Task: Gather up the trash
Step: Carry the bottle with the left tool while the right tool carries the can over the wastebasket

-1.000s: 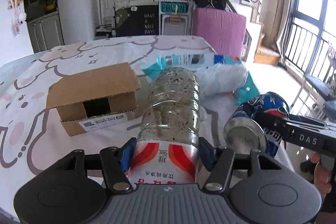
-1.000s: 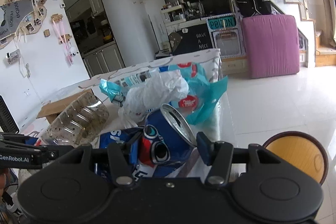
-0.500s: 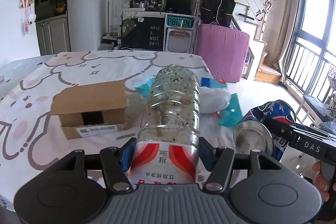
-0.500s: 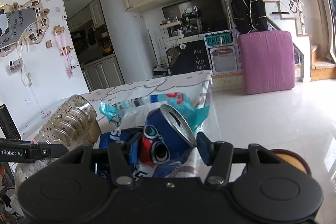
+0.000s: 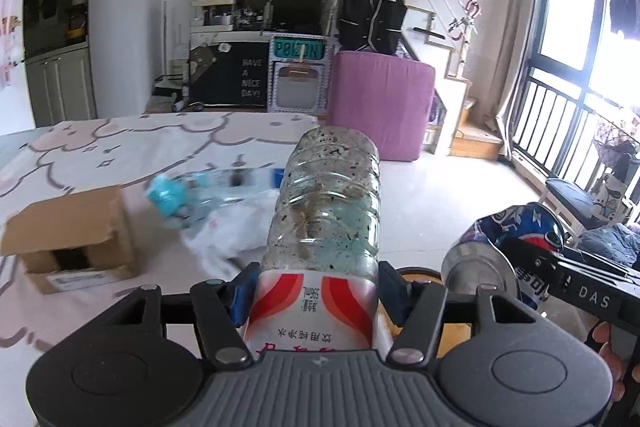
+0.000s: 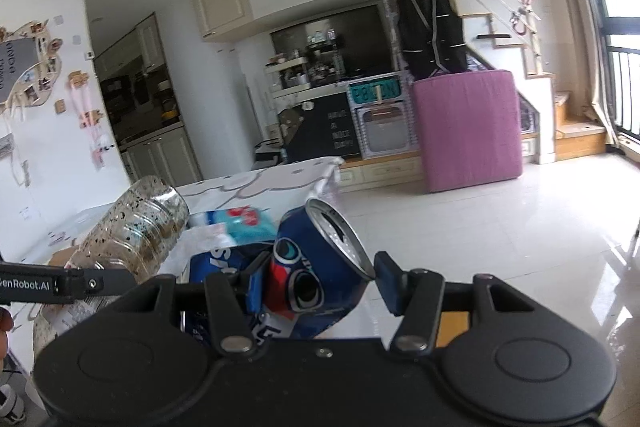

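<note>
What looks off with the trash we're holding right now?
The blue can in the right gripper is dented and sits skewed. The plastic bottle in the left gripper is speckled with dark grime inside.

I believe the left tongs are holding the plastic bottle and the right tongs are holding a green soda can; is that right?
Not quite: the can is blue, not green, as the right wrist view shows. The left tongs do hold the plastic bottle, and the right tongs hold that can.
</note>
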`<state>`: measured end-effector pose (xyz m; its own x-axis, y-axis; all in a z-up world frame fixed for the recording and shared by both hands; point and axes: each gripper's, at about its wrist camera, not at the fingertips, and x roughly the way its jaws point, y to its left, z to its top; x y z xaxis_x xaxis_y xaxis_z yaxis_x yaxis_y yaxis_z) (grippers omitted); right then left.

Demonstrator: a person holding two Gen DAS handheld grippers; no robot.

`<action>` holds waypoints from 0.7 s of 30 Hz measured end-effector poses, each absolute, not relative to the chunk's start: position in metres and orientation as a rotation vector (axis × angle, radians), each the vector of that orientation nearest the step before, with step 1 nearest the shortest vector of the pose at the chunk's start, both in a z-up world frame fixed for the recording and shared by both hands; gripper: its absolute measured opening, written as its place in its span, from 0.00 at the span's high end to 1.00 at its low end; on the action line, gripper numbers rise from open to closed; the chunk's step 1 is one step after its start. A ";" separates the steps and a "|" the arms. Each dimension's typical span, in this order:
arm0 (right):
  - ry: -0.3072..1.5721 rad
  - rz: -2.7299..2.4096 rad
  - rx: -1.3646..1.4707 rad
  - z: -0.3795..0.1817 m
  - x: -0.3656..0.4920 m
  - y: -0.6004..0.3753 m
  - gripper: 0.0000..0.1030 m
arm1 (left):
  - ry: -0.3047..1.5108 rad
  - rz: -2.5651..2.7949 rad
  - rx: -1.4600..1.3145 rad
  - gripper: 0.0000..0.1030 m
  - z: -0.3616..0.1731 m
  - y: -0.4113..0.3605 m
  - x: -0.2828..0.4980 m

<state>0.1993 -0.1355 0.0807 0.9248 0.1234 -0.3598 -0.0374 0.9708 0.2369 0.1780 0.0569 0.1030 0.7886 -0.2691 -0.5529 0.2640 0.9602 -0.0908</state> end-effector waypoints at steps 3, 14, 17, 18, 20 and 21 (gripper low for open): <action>0.383 0.049 0.222 0.081 0.197 -0.155 0.46 | 0.592 -0.304 0.001 0.40 0.100 0.034 0.185; 0.390 -0.083 0.220 0.072 0.196 -0.231 0.46 | 0.615 -0.367 0.028 0.40 0.082 -0.050 0.214; 0.402 -0.118 0.220 0.066 0.201 -0.249 0.46 | 0.625 -0.382 0.053 0.40 0.074 -0.072 0.225; 0.407 -0.128 0.222 0.064 0.202 -0.253 0.46 | 0.631 -0.387 0.064 0.40 0.070 -0.081 0.229; 0.419 -0.151 0.226 0.057 0.205 -0.265 0.46 | 0.640 -0.395 0.080 0.40 0.064 -0.093 0.235; 0.426 -0.161 0.228 0.053 0.207 -0.269 0.46 | 0.643 -0.401 0.086 0.40 0.060 -0.100 0.239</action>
<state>0.2065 -0.2694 0.0534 0.8986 -0.1068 -0.4255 0.2017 0.9619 0.1845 0.2385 -0.1004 0.0598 0.7262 -0.3372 -0.5992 0.3898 0.9198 -0.0451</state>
